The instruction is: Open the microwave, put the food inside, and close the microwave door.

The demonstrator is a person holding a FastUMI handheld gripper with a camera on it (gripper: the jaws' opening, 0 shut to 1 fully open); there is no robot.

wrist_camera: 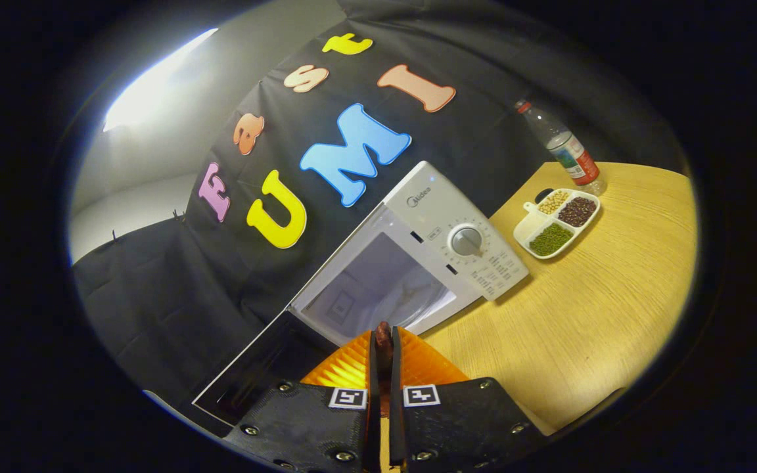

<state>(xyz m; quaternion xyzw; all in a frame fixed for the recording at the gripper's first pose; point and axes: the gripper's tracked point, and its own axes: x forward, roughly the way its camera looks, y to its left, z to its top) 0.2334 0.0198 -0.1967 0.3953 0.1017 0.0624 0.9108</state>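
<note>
The white microwave (447, 217) stands on the wooden table (602, 302) against the booth's black wall. Its door (253, 368) is swung wide open beside my fingers, and the empty cavity (378, 289) lies just beyond them. My gripper (384, 338) is shut on the rim of an orange fluted food dish (345, 368), which fans out on both sides of the fingers. A small reddish-brown piece (384, 332) shows at the fingertips. The dish hangs in front of the cavity's opening, outside it. The whole view is tilted.
The microwave's control panel carries a round knob (466, 240). Past the panel, a white divided tray (556, 222) of beans and grains rests on the table, with a plastic water bottle (566, 150) behind it by the wall.
</note>
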